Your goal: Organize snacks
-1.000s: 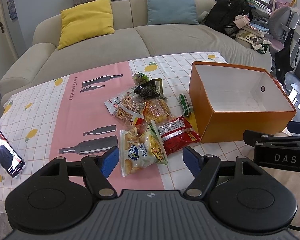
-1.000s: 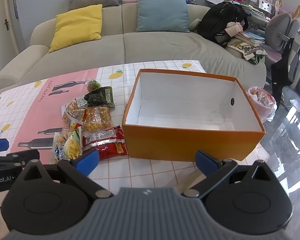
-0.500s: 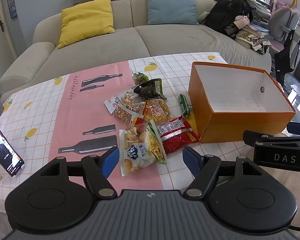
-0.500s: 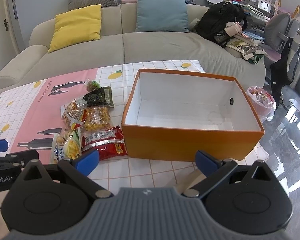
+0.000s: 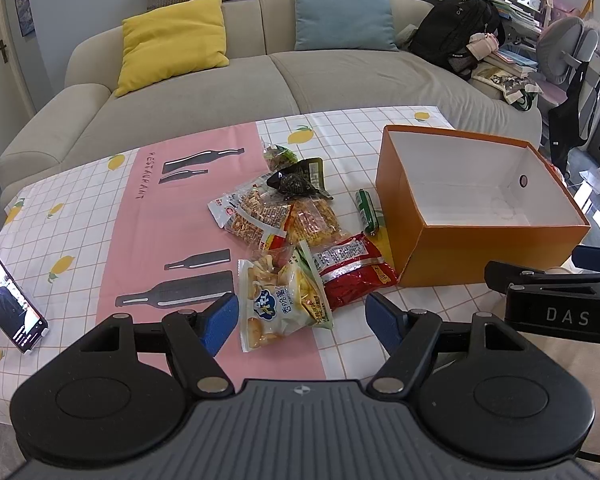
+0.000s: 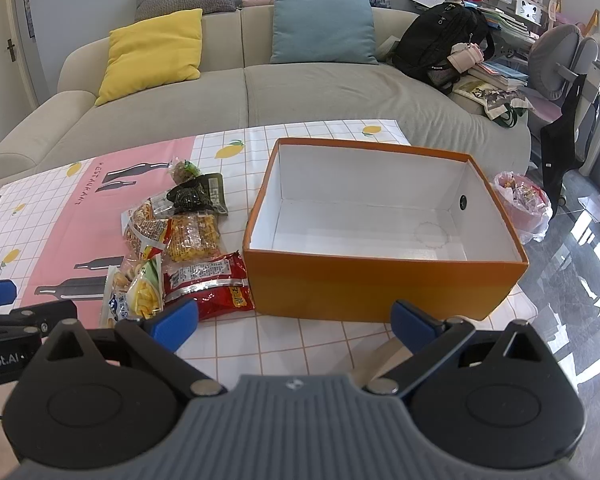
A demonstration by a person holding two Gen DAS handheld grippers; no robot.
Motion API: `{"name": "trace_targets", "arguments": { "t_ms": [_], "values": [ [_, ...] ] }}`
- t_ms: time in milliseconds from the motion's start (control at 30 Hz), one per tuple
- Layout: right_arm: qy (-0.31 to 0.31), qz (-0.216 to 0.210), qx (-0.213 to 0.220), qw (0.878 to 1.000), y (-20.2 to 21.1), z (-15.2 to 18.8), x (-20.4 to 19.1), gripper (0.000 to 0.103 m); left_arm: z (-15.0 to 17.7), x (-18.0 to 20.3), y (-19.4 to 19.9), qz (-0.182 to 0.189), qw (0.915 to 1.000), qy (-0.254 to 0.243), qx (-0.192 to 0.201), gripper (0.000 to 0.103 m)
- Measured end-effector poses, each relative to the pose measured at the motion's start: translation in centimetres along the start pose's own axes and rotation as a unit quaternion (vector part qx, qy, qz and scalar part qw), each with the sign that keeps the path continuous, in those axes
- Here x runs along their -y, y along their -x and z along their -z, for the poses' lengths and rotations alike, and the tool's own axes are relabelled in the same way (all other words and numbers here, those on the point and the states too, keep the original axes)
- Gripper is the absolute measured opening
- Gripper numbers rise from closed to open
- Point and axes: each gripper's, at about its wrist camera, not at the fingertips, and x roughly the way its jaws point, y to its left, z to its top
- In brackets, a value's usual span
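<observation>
Several snack packets lie in a loose pile on the tablecloth: a white-and-yellow chips bag (image 5: 278, 302), a red packet (image 5: 352, 274), an orange cracker pack (image 5: 256, 218), a dark packet (image 5: 296, 182) and a small green roll (image 5: 366, 210). An orange box (image 5: 452, 256) with an empty white inside stands to their right. My left gripper (image 5: 300, 320) is open just in front of the chips bag. My right gripper (image 6: 296, 320) is open and empty in front of the box (image 6: 380, 286), near the red packet (image 6: 210, 282).
A phone (image 5: 12, 302) stands propped at the table's left edge. A beige sofa (image 5: 260, 80) with yellow and blue cushions runs behind the table. A pink bag of rubbish (image 6: 522, 204) sits on the floor to the right of the table.
</observation>
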Motion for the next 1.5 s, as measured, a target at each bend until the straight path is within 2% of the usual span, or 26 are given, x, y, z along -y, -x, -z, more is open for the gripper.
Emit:
{"name": "trace_targets", "arguments": {
  "t_ms": [200,333,433,533,600,667,733,867,1200,1400,1500],
  "values": [
    [0.008,0.004,0.005,1.000,0.0,0.1,-0.1,0.100,-0.2,0.0,0.1,0.010,0.9999,-0.003,-0.009,0.085],
    [0.039,0.003,0.043,0.998,0.2,0.6,-0.3,0.100,-0.5,-0.8,-0.4,0.029,0.9989,-0.003,-0.036,0.085],
    [0.061,0.003,0.048,0.997,-0.4,0.6,-0.6,0.100,-0.7,-2.1,-1.3,0.040,0.9970,0.023,-0.063,0.085],
    [0.050,-0.023,0.027,0.998,-1.5,0.3,-0.4,0.099,-0.8,-3.5,-2.5,0.036,0.9944,0.055,-0.083,0.085],
    [0.039,-0.040,0.010,0.998,-2.7,0.0,-0.4,0.086,-1.0,-4.1,-3.5,0.027,0.9928,0.070,-0.093,0.085],
    [0.036,-0.050,-0.006,0.998,-3.8,0.0,-0.8,0.080,-1.2,-4.4,-4.5,0.020,0.9918,0.078,-0.099,0.085],
    [0.032,-0.062,-0.019,0.997,-5.1,0.1,-1.3,0.079,-1.6,-4.5,-5.6,0.015,0.9910,0.080,-0.107,0.086],
    [0.033,-0.082,-0.044,0.995,-7.6,-0.1,-2.3,0.070,-2.3,-4.4,-8.1,0.012,0.9892,0.076,-0.125,0.086],
    [-0.034,-0.103,-0.128,0.986,-14.6,-0.3,-2.6,0.070,-2.2,-5.3,-14.6,-0.007,0.9812,0.088,-0.171,0.089],
    [-0.069,-0.103,-0.164,0.979,-18.0,-0.1,-2.5,0.073,-1.5,-6.2,-16.6,0.025,0.9769,0.116,-0.177,0.092],
    [-0.073,-0.105,-0.177,0.976,-19.2,-0.1,-3.0,0.077,-1.3,-6.3,-17.4,0.028,0.9752,0.124,-0.181,0.093]
  ]
}}
